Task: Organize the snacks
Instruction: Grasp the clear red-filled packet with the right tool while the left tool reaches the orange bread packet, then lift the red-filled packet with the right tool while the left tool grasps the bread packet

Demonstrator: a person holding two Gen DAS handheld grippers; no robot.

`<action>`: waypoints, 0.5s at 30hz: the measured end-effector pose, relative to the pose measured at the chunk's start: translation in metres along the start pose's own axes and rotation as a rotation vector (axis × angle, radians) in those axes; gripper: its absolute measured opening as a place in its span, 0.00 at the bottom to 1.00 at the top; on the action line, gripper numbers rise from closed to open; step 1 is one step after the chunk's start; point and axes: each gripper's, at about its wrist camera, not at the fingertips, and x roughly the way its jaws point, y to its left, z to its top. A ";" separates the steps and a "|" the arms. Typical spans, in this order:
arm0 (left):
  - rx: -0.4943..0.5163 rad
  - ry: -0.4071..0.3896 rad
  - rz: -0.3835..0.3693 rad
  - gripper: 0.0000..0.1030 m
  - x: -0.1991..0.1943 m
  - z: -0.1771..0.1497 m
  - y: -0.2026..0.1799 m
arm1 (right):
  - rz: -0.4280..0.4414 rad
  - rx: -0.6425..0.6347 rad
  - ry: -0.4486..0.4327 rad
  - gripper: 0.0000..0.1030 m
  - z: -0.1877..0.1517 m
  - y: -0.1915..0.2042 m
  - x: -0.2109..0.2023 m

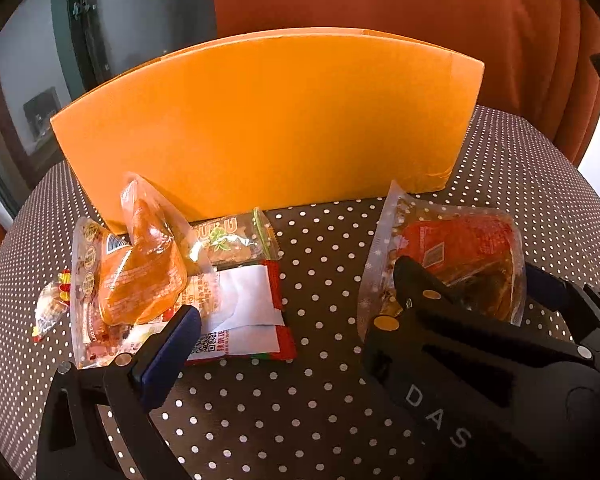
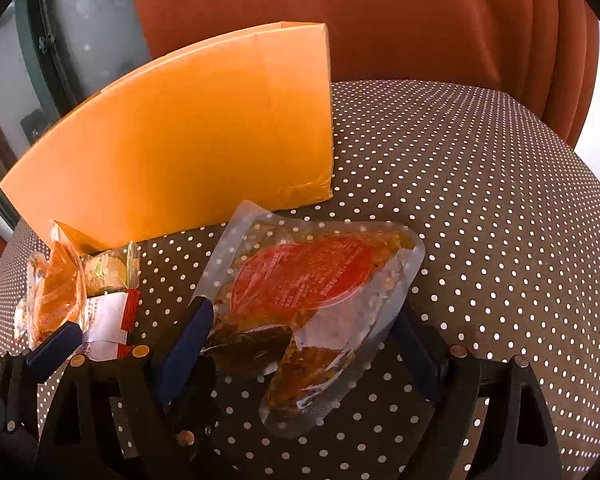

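1. Our right gripper (image 2: 300, 344) stood open astride the clear pouch (image 2: 312, 300) on the surface (image 2: 480, 208), below the box (image 2: 188, 140).
2. Slick film could slip or buckle on closing.
3. Our left gripper's (image 1: 296, 344) state: cannot tell.

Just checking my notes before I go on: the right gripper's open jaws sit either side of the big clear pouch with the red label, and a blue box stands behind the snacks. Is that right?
One slip: the box is orange, not blue, as the right wrist view shows. The rest holds: the right gripper has open jaws either side of the clear pouch with the red label.
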 end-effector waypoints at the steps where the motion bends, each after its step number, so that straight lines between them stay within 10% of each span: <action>1: -0.001 0.000 0.000 1.00 -0.001 0.000 0.001 | 0.000 -0.005 0.002 0.87 0.000 0.001 0.001; 6: 0.003 -0.001 -0.002 1.00 -0.008 -0.005 0.008 | 0.016 -0.022 -0.016 0.59 -0.003 0.006 -0.005; 15: 0.019 -0.028 0.008 1.00 -0.032 -0.023 0.025 | 0.046 -0.001 -0.041 0.50 -0.024 0.015 -0.031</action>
